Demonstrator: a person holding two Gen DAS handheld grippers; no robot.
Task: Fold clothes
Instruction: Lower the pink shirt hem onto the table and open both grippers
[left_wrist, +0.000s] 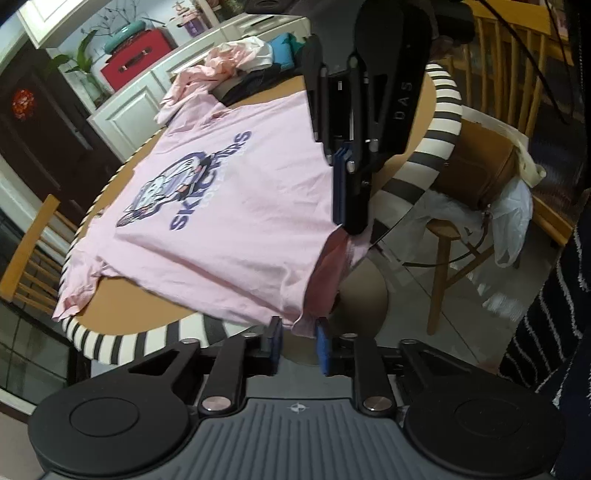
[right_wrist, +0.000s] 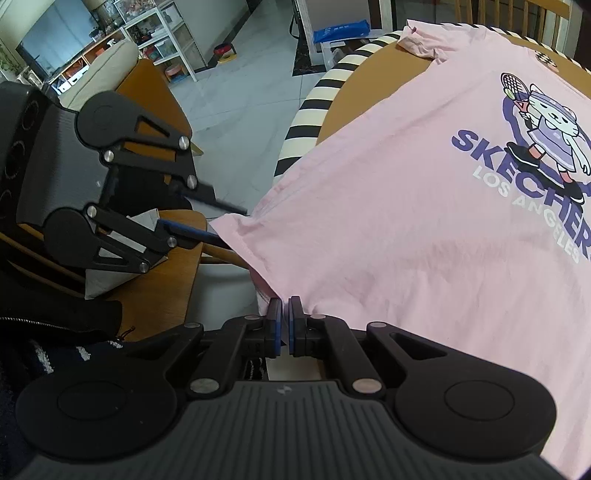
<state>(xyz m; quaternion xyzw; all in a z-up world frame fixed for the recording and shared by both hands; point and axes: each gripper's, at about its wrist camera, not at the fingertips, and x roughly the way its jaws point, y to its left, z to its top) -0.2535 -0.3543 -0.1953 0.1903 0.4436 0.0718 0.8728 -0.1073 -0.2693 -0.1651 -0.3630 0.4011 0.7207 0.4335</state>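
A pink T-shirt (left_wrist: 236, 192) with a purple SKECHERS cat print lies spread face up on a round wooden table (left_wrist: 155, 314) with a striped rim; it also shows in the right wrist view (right_wrist: 424, 240). My left gripper (left_wrist: 298, 343) is open with the shirt's hem corner between its blue pads, at the table's near edge. My right gripper (right_wrist: 285, 325) is shut on the shirt's other hem corner, lifted off the table edge. The right gripper also shows in the left wrist view (left_wrist: 341, 184), and the left gripper in the right wrist view (right_wrist: 225, 225).
A heap of pink, white and dark clothes (left_wrist: 236, 62) lies at the table's far side. A wooden chair with a brown bag and plastic bags (left_wrist: 480, 184) stands to the right. Another wooden chair (left_wrist: 33, 254) stands left. White cabinets (left_wrist: 129, 107) are beyond.
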